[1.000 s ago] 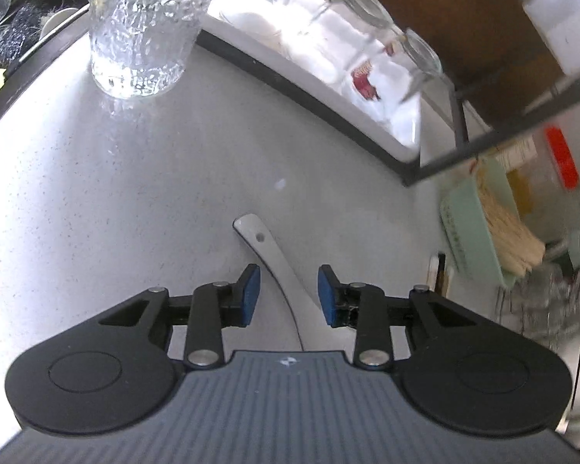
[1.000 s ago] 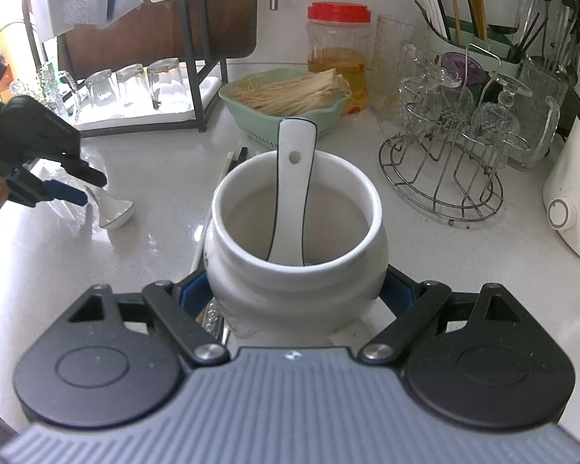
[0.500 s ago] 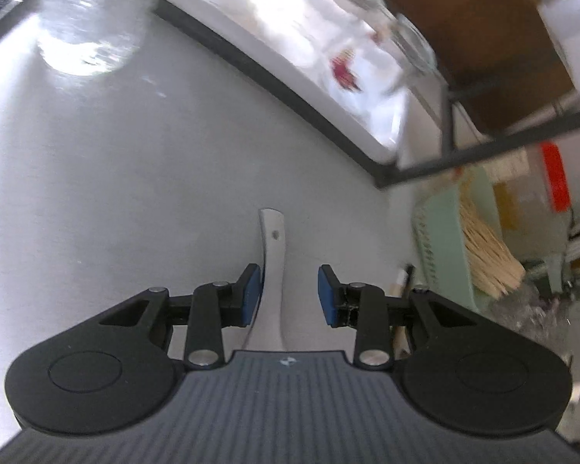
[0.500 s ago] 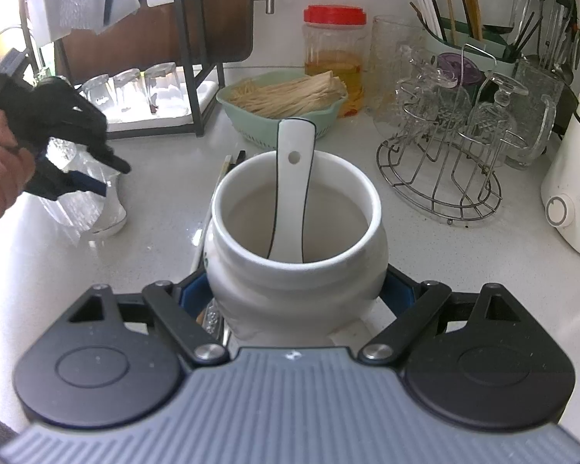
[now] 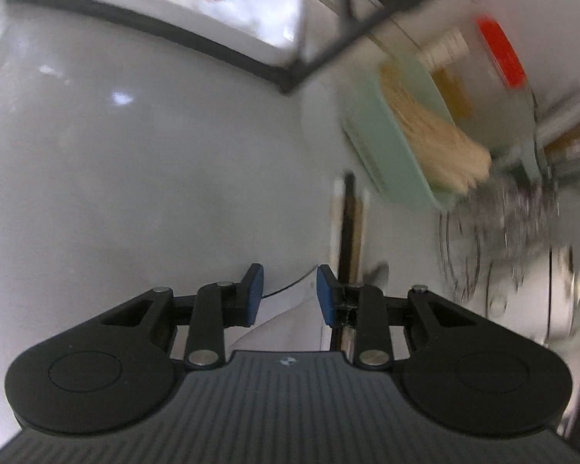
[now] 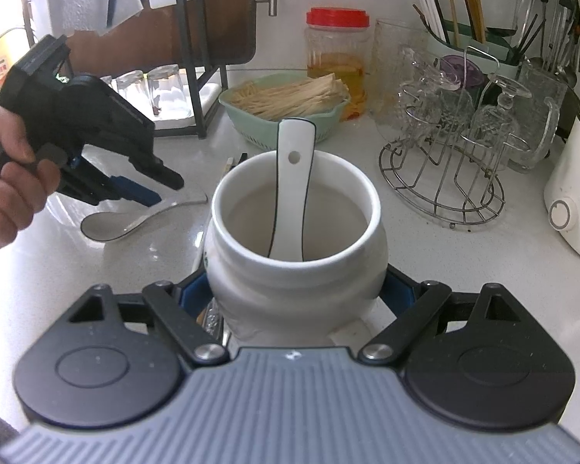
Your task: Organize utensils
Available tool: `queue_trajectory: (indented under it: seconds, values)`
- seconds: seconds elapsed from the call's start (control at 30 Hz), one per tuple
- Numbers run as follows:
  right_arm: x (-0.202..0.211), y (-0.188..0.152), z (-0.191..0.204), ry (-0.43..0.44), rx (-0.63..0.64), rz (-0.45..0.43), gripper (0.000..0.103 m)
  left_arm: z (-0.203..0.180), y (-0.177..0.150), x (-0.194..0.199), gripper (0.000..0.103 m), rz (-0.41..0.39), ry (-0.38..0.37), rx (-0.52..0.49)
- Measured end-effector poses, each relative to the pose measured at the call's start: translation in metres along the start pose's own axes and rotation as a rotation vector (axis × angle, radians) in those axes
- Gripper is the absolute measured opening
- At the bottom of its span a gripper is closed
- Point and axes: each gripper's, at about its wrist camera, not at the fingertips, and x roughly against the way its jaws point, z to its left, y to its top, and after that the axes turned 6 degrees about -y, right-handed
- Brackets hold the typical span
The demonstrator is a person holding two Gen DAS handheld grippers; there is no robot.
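My right gripper (image 6: pixel 295 294) is shut on a white ceramic jar (image 6: pixel 259 263), its pads pressing both sides. One white spoon (image 6: pixel 294 162) stands inside the jar, handle up. A second white spoon (image 6: pixel 108 226) lies on the counter left of the jar, handle towards it. A hand holds my left gripper (image 6: pixel 162 189) just above that handle, jaws open. In the blurred left wrist view the spoon (image 5: pixel 294 321) shows between the blue pads of the left gripper (image 5: pixel 288 290), with no pad touching it.
Chopsticks (image 5: pixel 348 224) lie on the counter beside the jar. Behind stand a green basket of sticks (image 6: pixel 286 116), a red-lidded jar (image 6: pixel 336 58), a wire rack of glasses (image 6: pixel 456 147), a black shelf frame with tumblers (image 6: pixel 166 92) and a white appliance (image 6: pixel 576 201).
My left gripper has swung right and down towards the jar, its view sweeping from the textured glass to the green basket. The right gripper and jar have stayed put.
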Motion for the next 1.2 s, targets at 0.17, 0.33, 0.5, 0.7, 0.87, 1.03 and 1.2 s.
queue_trajectory:
  seconds: [0.17, 0.33, 0.5, 0.7, 0.87, 1.03, 1.2]
  values:
    - [0.000, 0.000, 0.000, 0.001, 0.001, -0.001, 0.091, -0.028, -0.013, -0.004, 0.036, 0.040, 0.083, -0.252]
    - [-0.001, 0.001, 0.000, 0.001, 0.002, -0.002, 0.091, -0.043, -0.022, -0.003, 0.036, 0.076, 0.099, -0.448]
    - [-0.001, 0.001, 0.001, 0.001, 0.001, 0.000, 0.091, -0.054, -0.029, -0.005, 0.037, 0.127, 0.139, -0.654]
    - [-0.001, 0.001, 0.001, 0.000, 0.000, 0.000, 0.091, -0.064, -0.035, -0.012, 0.037, 0.183, 0.193, -0.852]
    - [-0.002, 0.001, 0.001, -0.003, -0.003, 0.000, 0.091, -0.070, -0.041, -0.018, 0.037, 0.221, 0.205, -0.960]
    - [-0.002, 0.001, 0.002, -0.005, -0.006, 0.000, 0.091, -0.073, -0.044, -0.029, 0.037, 0.263, 0.233, -1.040]
    - [-0.002, 0.001, 0.002, -0.006, -0.007, 0.001, 0.091, -0.074, -0.044, -0.030, 0.031, 0.284, 0.219, -1.067]
